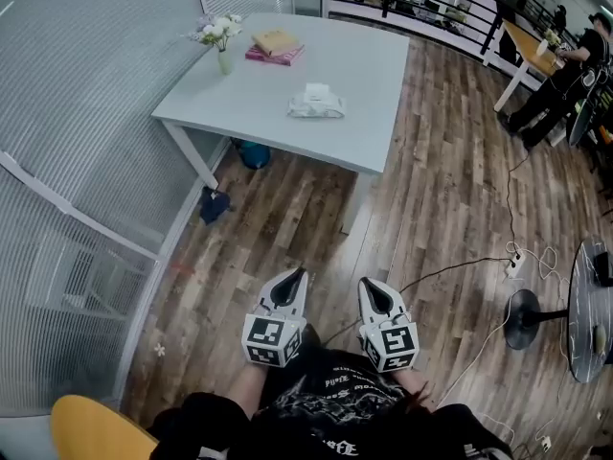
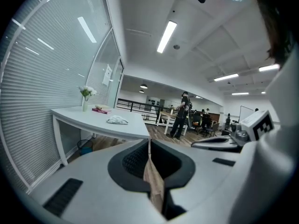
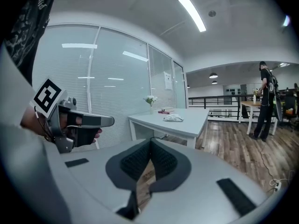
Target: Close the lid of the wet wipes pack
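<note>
The white wet wipes pack (image 1: 316, 102) lies on the pale grey table (image 1: 374, 65), far ahead of me, near its front right part. It also shows small in the left gripper view (image 2: 117, 120) and the right gripper view (image 3: 174, 118); its lid is too small to make out. Both grippers hang low by my lap, well short of the table. My left gripper (image 1: 299, 274) (image 2: 149, 142) is shut with nothing in it. My right gripper (image 1: 366, 283) (image 3: 150, 144) is likewise shut and holds nothing.
A vase of white flowers (image 1: 222, 46) and stacked books (image 1: 275, 44) stand at the table's far left. A blue bin (image 1: 253, 153) sits under it. Blinds (image 1: 86, 113) line the left wall. A fan base (image 1: 525, 319), cables and a person (image 1: 560, 75) are at the right.
</note>
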Demonstrator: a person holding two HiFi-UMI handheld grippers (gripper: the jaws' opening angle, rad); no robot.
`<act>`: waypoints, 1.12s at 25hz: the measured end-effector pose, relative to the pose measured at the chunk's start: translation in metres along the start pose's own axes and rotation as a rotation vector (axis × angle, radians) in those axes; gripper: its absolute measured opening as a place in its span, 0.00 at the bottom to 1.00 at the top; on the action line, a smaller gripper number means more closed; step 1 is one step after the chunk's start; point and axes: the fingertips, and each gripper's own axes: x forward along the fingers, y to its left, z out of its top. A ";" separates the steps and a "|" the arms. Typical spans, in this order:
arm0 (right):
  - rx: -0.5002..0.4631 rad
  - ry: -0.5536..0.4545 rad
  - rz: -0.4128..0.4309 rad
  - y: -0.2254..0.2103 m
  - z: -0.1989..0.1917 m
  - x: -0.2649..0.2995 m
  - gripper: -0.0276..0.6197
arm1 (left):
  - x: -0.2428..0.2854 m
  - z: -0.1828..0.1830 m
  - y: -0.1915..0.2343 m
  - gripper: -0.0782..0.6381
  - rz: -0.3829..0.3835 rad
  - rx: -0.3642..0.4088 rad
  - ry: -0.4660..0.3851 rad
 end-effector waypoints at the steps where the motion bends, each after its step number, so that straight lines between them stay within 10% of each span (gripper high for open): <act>1: -0.002 -0.003 -0.012 -0.004 0.005 0.010 0.04 | 0.010 0.003 0.007 0.13 -0.022 0.002 0.008; 17: 0.038 -0.031 -0.101 0.018 0.048 0.135 0.04 | 0.080 0.052 0.104 0.13 -0.216 0.087 0.021; 28: 0.050 -0.024 -0.106 -0.004 0.056 0.169 0.04 | 0.088 0.053 0.142 0.13 -0.146 0.028 0.011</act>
